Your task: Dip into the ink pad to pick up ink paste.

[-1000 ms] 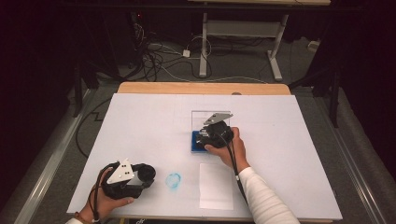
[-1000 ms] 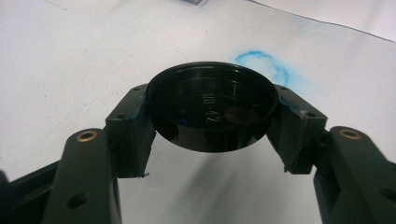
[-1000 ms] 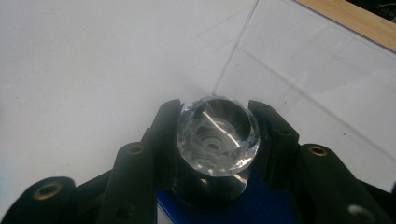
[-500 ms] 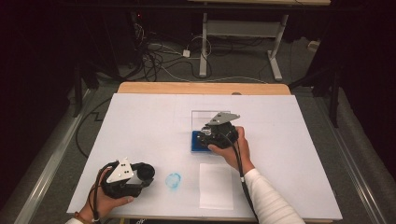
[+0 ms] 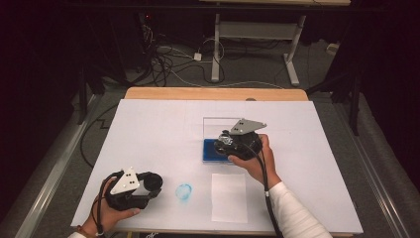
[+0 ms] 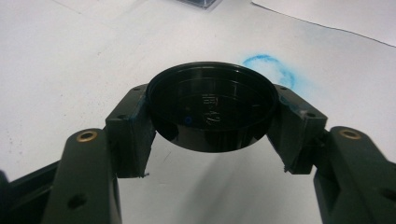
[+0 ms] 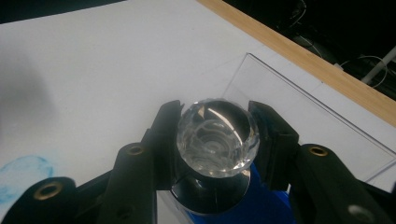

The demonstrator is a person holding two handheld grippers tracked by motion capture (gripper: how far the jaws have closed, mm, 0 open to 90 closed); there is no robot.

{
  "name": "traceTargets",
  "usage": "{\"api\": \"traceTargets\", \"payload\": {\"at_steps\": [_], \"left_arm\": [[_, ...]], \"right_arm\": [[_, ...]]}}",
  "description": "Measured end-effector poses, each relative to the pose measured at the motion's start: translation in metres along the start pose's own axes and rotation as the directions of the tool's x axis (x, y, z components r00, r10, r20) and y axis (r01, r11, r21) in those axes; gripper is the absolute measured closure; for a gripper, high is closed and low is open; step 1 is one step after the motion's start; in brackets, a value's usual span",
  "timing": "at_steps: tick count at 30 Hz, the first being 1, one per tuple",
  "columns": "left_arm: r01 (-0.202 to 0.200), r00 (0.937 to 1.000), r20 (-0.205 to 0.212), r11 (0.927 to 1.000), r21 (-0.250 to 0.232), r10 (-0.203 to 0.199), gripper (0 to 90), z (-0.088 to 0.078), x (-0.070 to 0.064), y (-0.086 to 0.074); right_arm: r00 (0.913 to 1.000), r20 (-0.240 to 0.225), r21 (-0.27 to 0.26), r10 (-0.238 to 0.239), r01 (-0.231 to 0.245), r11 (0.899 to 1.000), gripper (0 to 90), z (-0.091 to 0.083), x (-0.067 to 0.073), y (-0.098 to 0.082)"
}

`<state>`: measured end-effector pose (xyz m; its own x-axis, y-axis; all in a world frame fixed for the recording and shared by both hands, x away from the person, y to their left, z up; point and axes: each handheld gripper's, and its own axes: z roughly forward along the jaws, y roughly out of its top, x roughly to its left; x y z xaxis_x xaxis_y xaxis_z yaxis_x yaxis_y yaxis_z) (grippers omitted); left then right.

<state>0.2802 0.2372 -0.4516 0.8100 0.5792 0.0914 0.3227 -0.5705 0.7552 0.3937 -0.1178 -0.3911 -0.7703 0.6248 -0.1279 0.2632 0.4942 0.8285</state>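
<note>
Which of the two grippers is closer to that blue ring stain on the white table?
The left. The left gripper, clamped on a black lid, sits just beside the blue ring stain. The right gripper is farther back, over the blue tray.

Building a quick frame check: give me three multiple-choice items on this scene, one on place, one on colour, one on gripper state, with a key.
1. Where does the blue ring stain lie on the white table cover?
A. Between the left gripper and the sheet of paper
B. Inside the clear box
C. At the far wooden edge

2. What colour is the pad in the clear box?
A. Red
B. Blue
C. Green

3. What is the state of the right gripper?
A. Open, with nothing between its jaws
B. Shut on a faceted clear-topped stopper
C. Shut on the sheet of paper

Key: 1 A, the high view shows the stain right of the left gripper and left of the paper. 2 B, blue shows under the right gripper in both views. 3 B, the right gripper view shows both jaws pressing the stopper's sides.
</note>
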Motion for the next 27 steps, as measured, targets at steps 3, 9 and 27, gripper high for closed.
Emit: {"api": "traceTargets", "payload": {"at_steps": [3, 9, 27], "left_arm": [[0.003, 1.0000, 0.005, 1.0000, -0.006, -0.003, 36.3, 0.000, 0.000, 0.000], [0.000, 1.0000, 0.009, 0.9999, -0.015, 0.000, 36.2, -0.001, 0.002, 0.001], [-0.006, 1.0000, 0.007, 0.9999, -0.008, 0.006, 36.3, -0.002, 0.002, -0.001]], "right_arm": [[1.0000, 0.002, -0.005, -0.004, 0.004, 1.000, 57.2, -0.005, -0.001, 0.002], [0.9999, 0.013, -0.011, -0.005, 0.005, 1.000, 57.2, -0.013, -0.004, 0.002], [0.9988, 0.046, 0.020, 0.016, -0.017, 1.000, 57.2, -0.016, -0.018, -0.001]]}}
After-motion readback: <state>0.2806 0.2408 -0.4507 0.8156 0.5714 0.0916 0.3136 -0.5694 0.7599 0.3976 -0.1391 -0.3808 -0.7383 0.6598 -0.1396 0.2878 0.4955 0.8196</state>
